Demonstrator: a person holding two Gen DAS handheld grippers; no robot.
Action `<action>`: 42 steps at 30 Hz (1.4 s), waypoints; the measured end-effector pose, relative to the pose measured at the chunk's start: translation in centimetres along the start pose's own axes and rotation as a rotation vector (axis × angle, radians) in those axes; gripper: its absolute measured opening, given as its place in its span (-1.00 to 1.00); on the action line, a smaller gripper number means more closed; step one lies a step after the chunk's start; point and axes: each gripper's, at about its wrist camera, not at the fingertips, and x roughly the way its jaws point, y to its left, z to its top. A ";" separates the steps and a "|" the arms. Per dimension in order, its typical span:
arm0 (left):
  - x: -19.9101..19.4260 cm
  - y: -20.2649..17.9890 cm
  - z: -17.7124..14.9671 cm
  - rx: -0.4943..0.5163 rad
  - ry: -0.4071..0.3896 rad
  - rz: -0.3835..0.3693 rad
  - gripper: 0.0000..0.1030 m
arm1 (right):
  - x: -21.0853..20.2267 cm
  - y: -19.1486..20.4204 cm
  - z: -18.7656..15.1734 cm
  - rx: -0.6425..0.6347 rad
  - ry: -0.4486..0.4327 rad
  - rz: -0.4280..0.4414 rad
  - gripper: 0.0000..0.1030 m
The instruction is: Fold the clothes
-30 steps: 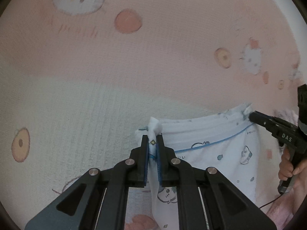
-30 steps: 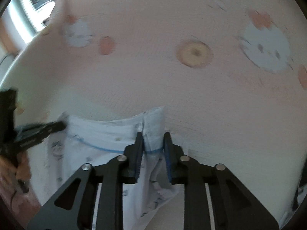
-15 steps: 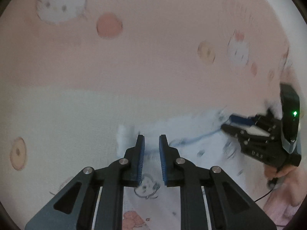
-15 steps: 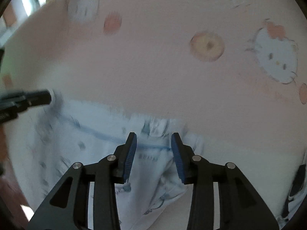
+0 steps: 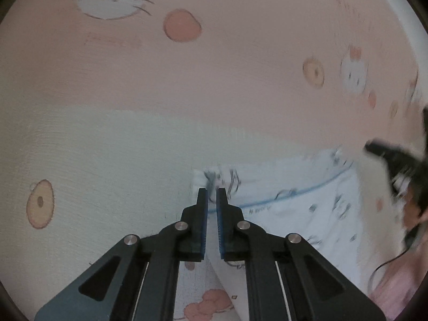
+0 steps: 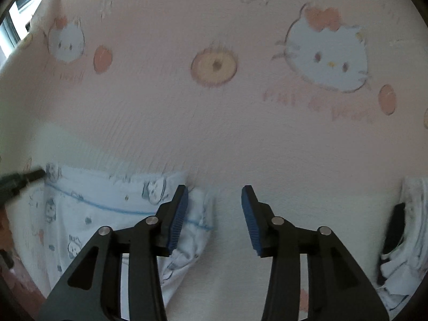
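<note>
A white garment [image 5: 294, 208] with small cartoon prints and a thin blue line lies flat on the pink cat-print bedsheet [image 5: 214, 80]. My left gripper [image 5: 211, 190] is at its near left corner, pads almost together with white cloth showing in the narrow gap. In the right wrist view the same garment [image 6: 107, 195] lies low on the left, with the left gripper [image 6: 24, 178] blurred at its far corner. My right gripper [image 6: 215, 187] stands wide open just past the garment's right edge, nothing between its fingers. It appears blurred in the left wrist view [image 5: 388, 157].
More white cloth with a dark item [image 6: 409, 214] lies at the far right of the bedsheet [image 6: 214, 133]. A hand [image 5: 414, 214] and a thin black cable [image 5: 388, 264] show at the right edge. A window [image 6: 16, 13] is at the upper left.
Both grippers let go of the raised garment edge, which now lies flat. The right gripper opened wide and moved right off the cloth. The left opened briefly, then closed at the corner.
</note>
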 end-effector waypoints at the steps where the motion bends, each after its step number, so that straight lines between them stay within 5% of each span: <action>1: 0.4 -0.2 -0.3 0.009 0.012 0.007 -0.85 | -0.2 0.4 -0.4 -0.028 0.006 0.023 -0.01; 5: 1.0 1.7 -0.1 -0.076 0.040 -0.010 -0.76 | 1.6 3.2 -1.7 -0.141 0.054 0.063 0.24; 8: 0.7 2.5 -0.3 -0.093 0.021 0.008 -0.04 | 3.9 3.9 -2.1 -0.156 0.055 0.062 0.37; 10: 0.8 2.4 -0.6 -0.088 0.006 0.027 -0.08 | 4.4 4.2 -2.5 -0.157 0.039 0.062 0.34; 12: 0.9 1.8 -0.8 -0.068 -0.010 0.027 -0.91 | 3.9 4.1 -2.5 -0.151 -0.002 0.056 -0.22; 14: 0.8 1.0 -0.8 -0.037 -0.022 0.037 -0.91 | 3.2 3.5 -2.3 -0.134 -0.019 0.051 -0.69; 17: -0.3 0.2 -0.7 -0.005 -0.072 0.029 -0.91 | 1.9 2.3 -2.3 -0.100 -0.029 0.079 -0.80; 20: -0.9 -0.1 -0.6 -0.003 -0.108 0.005 -0.91 | 0.9 1.5 -2.3 -0.072 -0.037 0.081 -0.82; 24: 1.0 -1.2 0.6 -0.016 -0.053 0.025 -0.82 | 0.4 0.2 -1.9 -0.043 -0.038 0.055 -0.80; 26: 2.0 -1.7 1.2 -0.022 -0.025 0.035 -0.77 | 2.3 -0.4 -2.8 -0.021 0.028 0.026 -0.25; 27: 2.4 -1.9 1.5 -0.026 -0.013 0.040 -0.76 | 3.5 -0.8 -3.4 -0.009 0.070 0.009 -0.14; 31: -0.4 -1.5 2.0 -0.023 -0.078 0.058 -0.75 | 1.8 -1.8 -3.3 0.089 0.026 -0.005 -0.09; 34: -1.4 -2.4 1.1 0.054 -0.070 -0.012 -0.75 | -1.1 -0.6 -3.3 0.030 -0.057 -0.010 -0.03; 38: 1.0 -4.4 -0.6 0.144 0.043 -0.044 -0.75 | -0.2 2.4 -5.1 -0.071 0.080 0.087 -0.04; 42: 1.5 -2.9 -0.6 0.131 0.065 0.015 -0.70 | 0.3 3.2 -6.8 -0.165 0.119 0.014 -0.12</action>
